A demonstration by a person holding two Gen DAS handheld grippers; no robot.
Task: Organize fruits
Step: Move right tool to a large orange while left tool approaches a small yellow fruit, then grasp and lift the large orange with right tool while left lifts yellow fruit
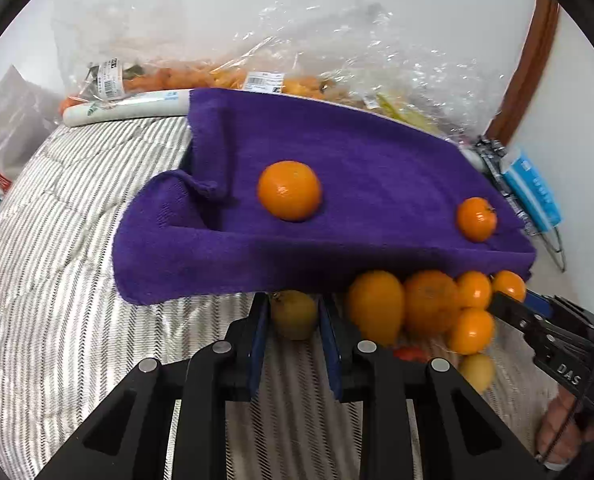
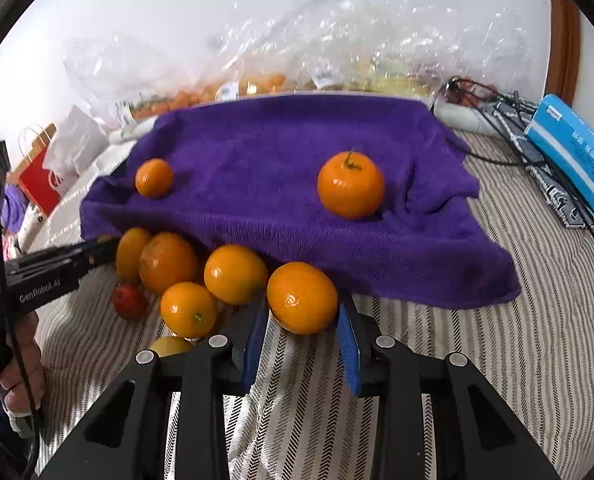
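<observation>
While the right gripper (image 2: 301, 322) brackets an orange (image 2: 301, 297) at the purple towel's (image 2: 297, 152) front edge, seemingly pinched, the left gripper (image 1: 293, 312) brackets a yellow-green fruit (image 1: 294, 314) there; a loose squeeze could roll either into the neighbouring pile.

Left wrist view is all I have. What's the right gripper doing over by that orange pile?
Observer: The right gripper has an orange between its fingers, at the purple towel's front edge. I cannot tell if it is clamped.
Operator: Anything off to the far left?
Observer: A red paper bag with handles stands there.
Operator: And my own gripper from outside?
Observer: A hand grips the left gripper by its handle.
</observation>
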